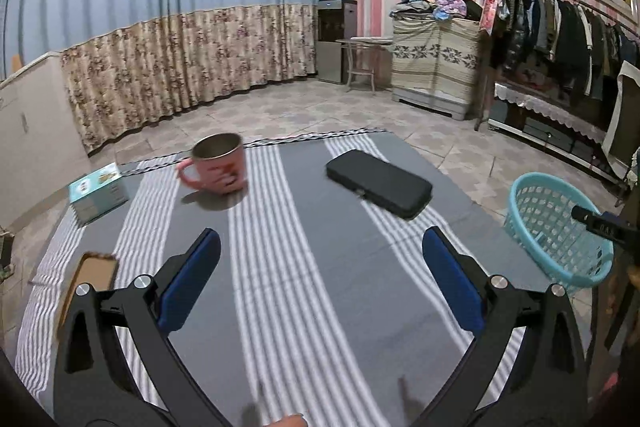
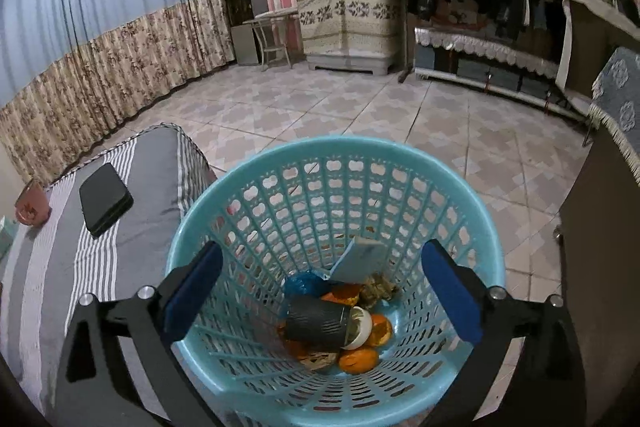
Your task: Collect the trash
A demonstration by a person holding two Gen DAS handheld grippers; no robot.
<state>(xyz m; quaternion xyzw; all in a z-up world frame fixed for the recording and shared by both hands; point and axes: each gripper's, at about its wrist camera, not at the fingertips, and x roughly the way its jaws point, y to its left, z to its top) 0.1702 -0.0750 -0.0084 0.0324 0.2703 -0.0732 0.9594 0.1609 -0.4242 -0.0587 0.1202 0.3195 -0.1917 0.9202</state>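
Observation:
A turquoise plastic basket [image 2: 460, 203] stands on the floor beside the table. It holds a dark paper cup [image 2: 316, 321], orange peels [image 2: 358, 361], a blue wrapper [image 2: 306, 283] and a pale card [image 2: 360, 255]. My right gripper [image 2: 320, 291] is open and empty, above the basket's mouth. My left gripper [image 1: 320, 275] is open and empty over the striped tablecloth [image 1: 320, 227]. A small brown cardboard piece [image 1: 94, 271] lies on the cloth just left of the left fingers. The basket shows at the right in the left wrist view [image 1: 556, 227].
On the table stand a pink mug [image 1: 218, 165], a black case [image 1: 378, 183] and a teal box [image 1: 98, 193] at the left edge. The tiled floor lies beyond. A clothes rack [image 1: 560, 19] and cabinet [image 2: 600, 227] stand to the right.

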